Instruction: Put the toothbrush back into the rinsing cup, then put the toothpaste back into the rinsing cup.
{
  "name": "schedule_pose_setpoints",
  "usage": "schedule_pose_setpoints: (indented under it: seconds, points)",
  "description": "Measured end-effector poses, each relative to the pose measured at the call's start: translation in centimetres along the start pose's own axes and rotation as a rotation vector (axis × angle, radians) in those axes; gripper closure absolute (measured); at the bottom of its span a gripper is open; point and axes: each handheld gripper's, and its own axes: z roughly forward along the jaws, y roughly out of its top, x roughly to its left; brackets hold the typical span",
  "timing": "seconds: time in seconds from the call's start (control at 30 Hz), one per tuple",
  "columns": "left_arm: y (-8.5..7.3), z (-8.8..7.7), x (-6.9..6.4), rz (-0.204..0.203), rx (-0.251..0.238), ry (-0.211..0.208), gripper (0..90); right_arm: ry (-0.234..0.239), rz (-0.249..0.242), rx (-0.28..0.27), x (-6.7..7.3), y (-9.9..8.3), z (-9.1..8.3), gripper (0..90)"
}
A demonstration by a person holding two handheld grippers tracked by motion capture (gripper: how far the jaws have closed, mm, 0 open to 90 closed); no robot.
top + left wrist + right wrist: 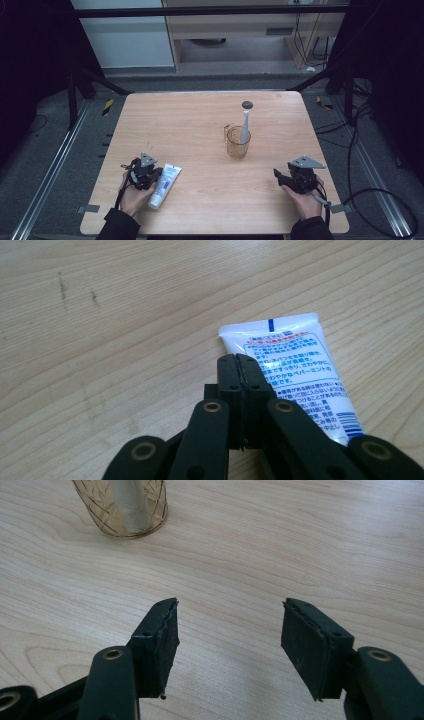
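The left gripper (pixel 143 172) rests at the near edge, jaws pressed together on nothing, just beside the toothpaste tube (pixel 295 370), which lies flat, probably awaiting pickup. The right gripper (pixel 227 645) sits at the near right, jaws spread wide and empty, aimed toward the amber cup (pixel 238 142) mid-table. An electric toothbrush (pixel 245 122) stands upright inside it. The wooden table (pixel 190 120) is otherwise bare; cables (pixel 360 150) trail across the floor beyond.
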Motion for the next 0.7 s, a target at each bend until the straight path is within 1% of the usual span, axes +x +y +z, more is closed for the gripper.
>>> schedule_pose_setpoints:
  seconds: [0.2,0.23,0.3,0.43,0.5,0.53,0.6,0.63,0.7]
  points:
    - [0.3,0.2,-0.5,0.018,0.000,-0.019,89.3,0.000,-0.002,0.000,0.0,0.0,0.0,39.6]
    - [0.4,0.2,-0.7,0.026,-0.001,-0.026,89.3,0.001,0.001,0.001,0.0,0.0,0.0,39.6]
    - [0.4,0.2,-0.7,0.031,-0.003,-0.028,89.4,0.000,-0.002,-0.001,-0.1,0.0,0.0,39.5]
    - [0.4,-0.2,-0.6,0.022,-0.019,-0.032,88.9,0.000,0.005,0.000,-0.1,0.0,0.0,39.5]
    - [0.6,-1.1,-0.5,0.010,-0.053,-0.038,87.6,-0.001,0.001,0.001,-0.1,0.0,0.0,39.5]
    - [0.7,-1.4,-0.4,0.009,-0.059,-0.040,86.9,0.001,0.006,0.002,-0.1,0.0,0.0,39.5]
    - [0.7,-2.2,-0.5,0.007,-0.080,-0.045,85.2,-0.001,-0.001,-0.001,-0.2,0.0,0.0,39.5]
    - [0.7,-2.2,-0.5,0.007,-0.080,-0.045,84.3,-0.001,-0.001,-0.001,-0.2,0.0,0.0,39.5]
    - [0.9,-3.1,-0.5,0.006,-0.099,-0.054,83.4,-0.003,0.000,-0.001,-0.2,0.0,0.0,39.5]
